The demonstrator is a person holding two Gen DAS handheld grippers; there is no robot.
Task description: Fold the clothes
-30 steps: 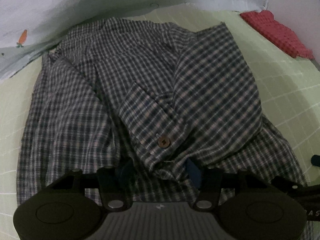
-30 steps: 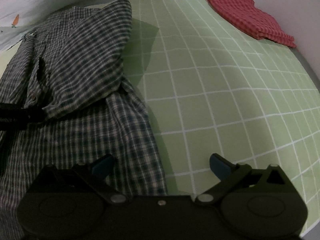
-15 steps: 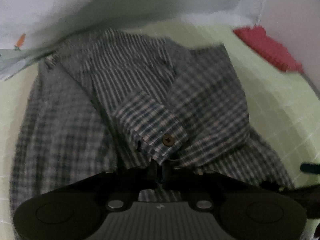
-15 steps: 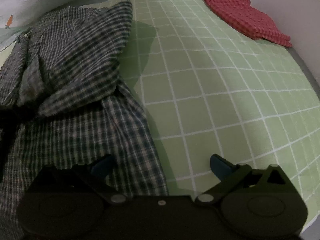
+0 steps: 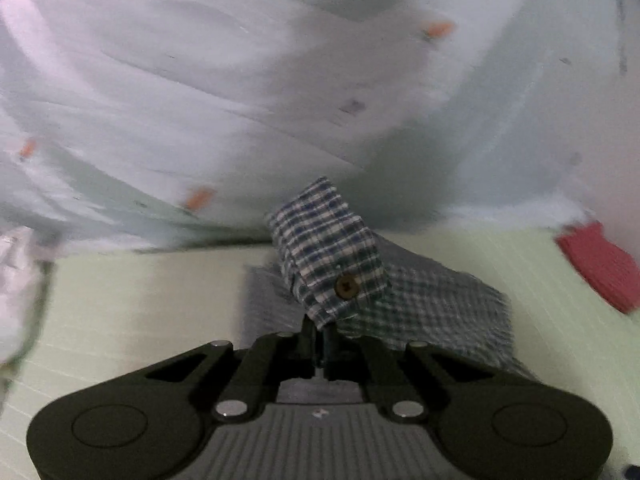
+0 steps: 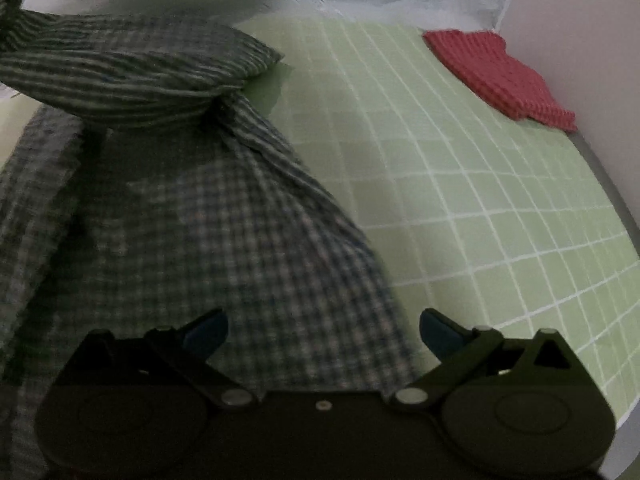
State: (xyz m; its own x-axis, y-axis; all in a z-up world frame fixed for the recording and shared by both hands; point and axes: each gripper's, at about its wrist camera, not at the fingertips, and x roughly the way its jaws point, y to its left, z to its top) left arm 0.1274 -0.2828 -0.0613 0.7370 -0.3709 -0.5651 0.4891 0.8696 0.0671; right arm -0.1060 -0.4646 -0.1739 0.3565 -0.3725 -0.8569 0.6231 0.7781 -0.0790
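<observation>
A dark checked shirt lies on a light green gridded mat. My left gripper is shut on the sleeve cuff, which has a brown button, and holds it up off the mat. The rest of the shirt hangs below and behind the cuff. In the right wrist view the lifted sleeve stretches up toward the top left. My right gripper is open above the shirt's lower right edge, nothing between its fingers.
A folded red garment lies at the mat's far right corner, also red garment. A pale sheet with small orange carrots hangs behind the mat. White cloth sits at the left edge.
My left gripper closed on the buttoned cuff and lifted it up and away, so the sleeve now rises off the shirt. My right gripper shifted slightly over the shirt and stays open.
</observation>
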